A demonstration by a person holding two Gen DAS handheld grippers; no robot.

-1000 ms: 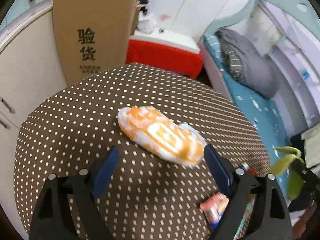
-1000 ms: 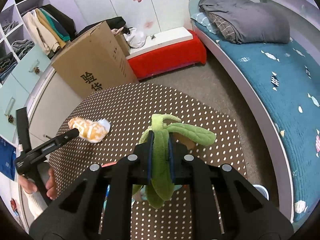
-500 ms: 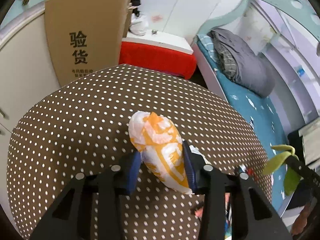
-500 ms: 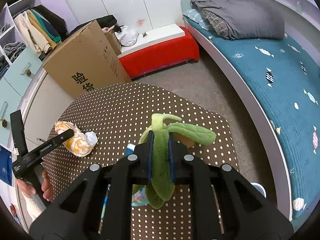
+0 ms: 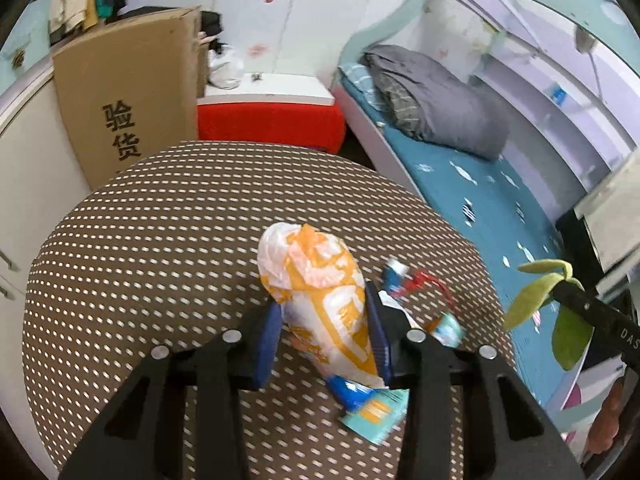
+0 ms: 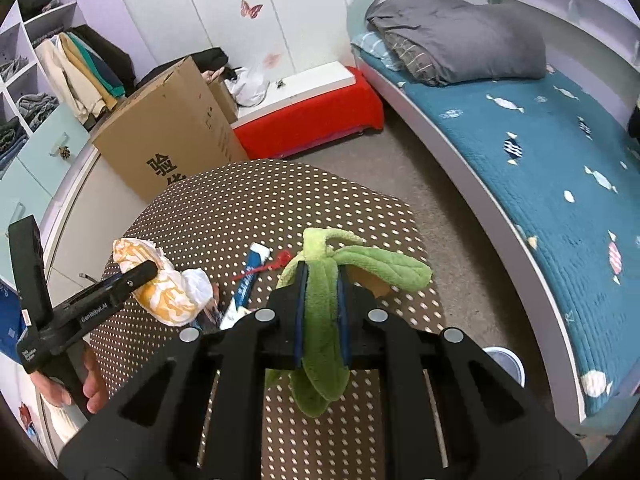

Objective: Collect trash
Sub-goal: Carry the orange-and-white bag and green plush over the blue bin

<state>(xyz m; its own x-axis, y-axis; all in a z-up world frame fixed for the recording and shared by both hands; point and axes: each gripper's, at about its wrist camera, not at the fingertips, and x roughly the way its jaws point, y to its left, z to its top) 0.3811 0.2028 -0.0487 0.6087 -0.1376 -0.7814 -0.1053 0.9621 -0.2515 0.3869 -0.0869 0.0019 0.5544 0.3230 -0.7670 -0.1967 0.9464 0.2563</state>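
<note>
Both tools loaded at this moment. Left gripper (image 5: 324, 332) closed around the orange-and-white wrapper (image 5: 320, 296), blue pads pressed on both its sides, the wrapper apparently lifted clear of the dotted table (image 5: 160, 260), judging from the right wrist view, where the same wrapper (image 6: 160, 288) hangs above the cloth. Right gripper (image 6: 322, 316) clamped tight on the green plush peel (image 6: 324, 320), jaws almost together with only the soft fabric between them, its leaves drooping over and below the tips. So, by judgement, about 2 pieces collected and in hand, but not yet dropped anywhere; no bin clearly visible in either view. Left on the table, near the front edge: a blue stick packet (image 6: 248, 280), a red plastic piece (image 6: 268, 264) just beside it, and a teal packet (image 5: 376, 408) under the left tool. Possibly 1 more small wrapper close to these, but motion blur in the left wrist view too strong to tell. Front of the table hidden behind both gripper bodies, so more trash there not excluded. White round rim (image 6: 504, 360) on the floor cut off, purpose unclear.
</note>
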